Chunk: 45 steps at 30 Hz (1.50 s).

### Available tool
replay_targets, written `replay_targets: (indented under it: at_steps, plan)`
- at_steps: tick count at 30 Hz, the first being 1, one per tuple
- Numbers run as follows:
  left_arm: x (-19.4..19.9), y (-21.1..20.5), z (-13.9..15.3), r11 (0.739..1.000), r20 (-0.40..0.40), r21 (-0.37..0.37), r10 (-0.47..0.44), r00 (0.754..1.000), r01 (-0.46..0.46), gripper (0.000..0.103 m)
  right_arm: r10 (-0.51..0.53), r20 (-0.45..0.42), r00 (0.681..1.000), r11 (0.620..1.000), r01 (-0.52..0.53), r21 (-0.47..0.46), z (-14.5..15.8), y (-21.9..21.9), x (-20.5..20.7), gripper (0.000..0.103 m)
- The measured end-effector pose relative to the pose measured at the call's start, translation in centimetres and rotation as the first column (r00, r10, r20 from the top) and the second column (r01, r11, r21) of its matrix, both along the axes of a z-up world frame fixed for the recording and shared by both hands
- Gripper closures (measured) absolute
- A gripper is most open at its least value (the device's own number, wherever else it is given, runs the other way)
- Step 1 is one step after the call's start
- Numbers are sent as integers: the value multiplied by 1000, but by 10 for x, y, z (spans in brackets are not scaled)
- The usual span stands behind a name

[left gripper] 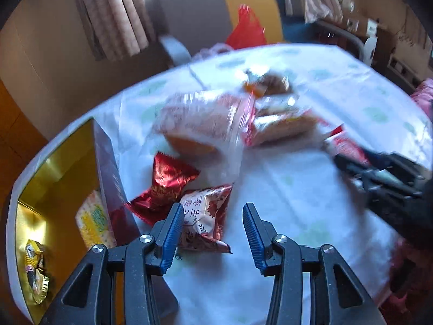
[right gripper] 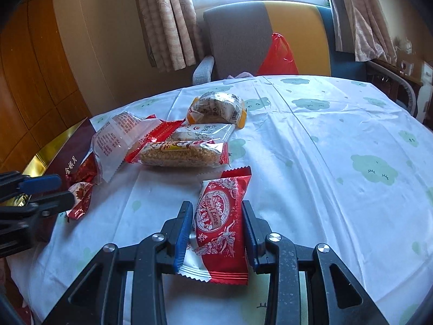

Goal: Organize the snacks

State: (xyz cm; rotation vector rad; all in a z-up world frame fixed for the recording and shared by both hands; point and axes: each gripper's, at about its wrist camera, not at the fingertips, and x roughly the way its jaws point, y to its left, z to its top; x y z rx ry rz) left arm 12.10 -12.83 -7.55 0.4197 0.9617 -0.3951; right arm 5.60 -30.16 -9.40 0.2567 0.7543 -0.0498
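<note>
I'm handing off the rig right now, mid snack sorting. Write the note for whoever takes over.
Right gripper: shut on the red and white foil wafer packet, which lies on the cloud-print tablecloth.
Left gripper: open, empty, above the small red and white leaf-print packet beside the gold-lined box.
Done: two snacks are in the box, a yellow-wrapped one and a pale patterned pack.
Left: the held wafer packet, the red foil pouch, the crispy rice bar and the pile behind it.

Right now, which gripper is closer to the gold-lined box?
Left. The left gripper hangs open right beside the gold-lined box; the right gripper is farther off, clamped on a red wafer packet.
</note>
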Motion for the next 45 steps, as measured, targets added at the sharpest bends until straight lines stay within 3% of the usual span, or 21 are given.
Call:
replay_targets:
  at_steps: [2, 5, 9, 11, 14, 20, 24, 35, 45]
  plan:
    - [1, 0, -4, 1000, 3, 12, 16, 1000, -16, 57, -1, 5, 1000, 1000, 0, 9, 0, -1, 0, 67]
    - [-6, -2, -2, 999, 1, -32, -8, 1000, 8, 57, -1, 12, 1000, 1000, 1, 19, -1, -2, 0, 67]
    - [-15, -3, 5, 981, -28, -191, -44, 999, 38, 57, -2, 17, 1000, 1000, 2, 24, -1, -3, -1, 67]
    - [-15, -1, 7, 974, -20, -225, -16, 1000, 11, 57, -2, 18, 1000, 1000, 2, 28, -2, -3, -1, 67]
    - [-11, -1, 3, 979, -21, -202, 24, 999, -28, 57, -3, 19, 1000, 1000, 2, 31, -2, -3, -2, 67]
    - [-10, -5, -13, 987, -28, -158, 6, 1000, -10, 57, -3, 19, 1000, 999, 2, 32, -2, -3, -2, 67]
    - [-10, -4, -20, 982, -37, -186, 22, 999, -28, 57, -3, 19, 1000, 1000, 3, 29, -2, -3, -2, 67]
    - [-25, 4, -26, 964, 66, -266, 40, 997, -21, 69, -7, 17, 1000, 1000, 6, 6, -2, 0, -1, 67]
    - [-27, 12, -26, 948, 60, -317, 42, 997, -21, 72, -10, 18, 1000, 1000, 10, -8, -1, 1, -1, 68]
